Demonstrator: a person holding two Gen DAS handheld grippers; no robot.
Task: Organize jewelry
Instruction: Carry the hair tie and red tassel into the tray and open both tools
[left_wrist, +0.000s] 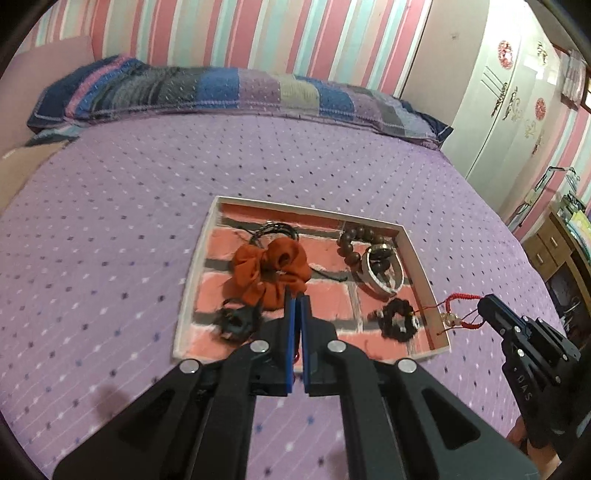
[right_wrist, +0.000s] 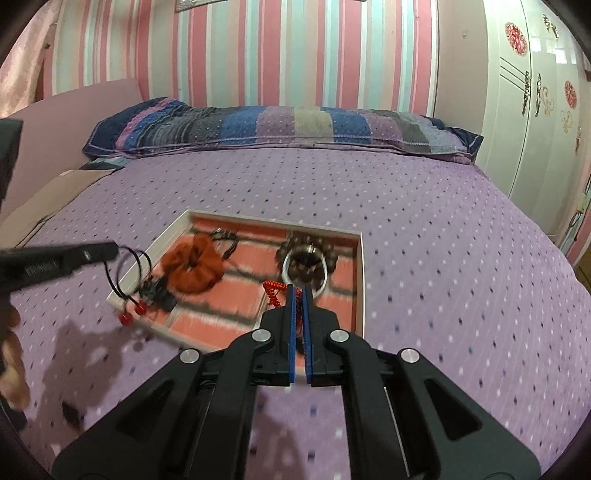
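Jewelry tray (left_wrist: 194, 273): shallow, white-rimmed, brick-print floor, lying flat on the purple bedspread (left_wrist: 110, 206). Stiff and light by the look of it; no need to lift it.
Orange scrunchie (left_wrist: 269, 273): inside the tray, left half. Soft, bulky, easy to pinch anywhere.
Silver bangle (left_wrist: 380, 286): inside, right half, lying over the brown bead bracelet (left_wrist: 354, 236). Rigid and likely slippery; take it across the band, not the edge.
Red cord bracelet (left_wrist: 463, 296): pinched in the right gripper (right_wrist: 298, 295), whose fingers are almost together. It trails across the tray's near right corner. Limp, light, will swing; hold near the knot.
Black cord with two red beads (right_wrist: 126, 318): dangles from the left gripper (left_wrist: 298, 306), over the tray's left rim. Thin, and likely to slip out of a loose pinch.
Left view only: the left fingers are nearly closed, with just a red speck between the pads; the right gripper's tip stands outside the tray.
Right view only: the black cord's loops and beads, though the tray contents are motion-blurred.
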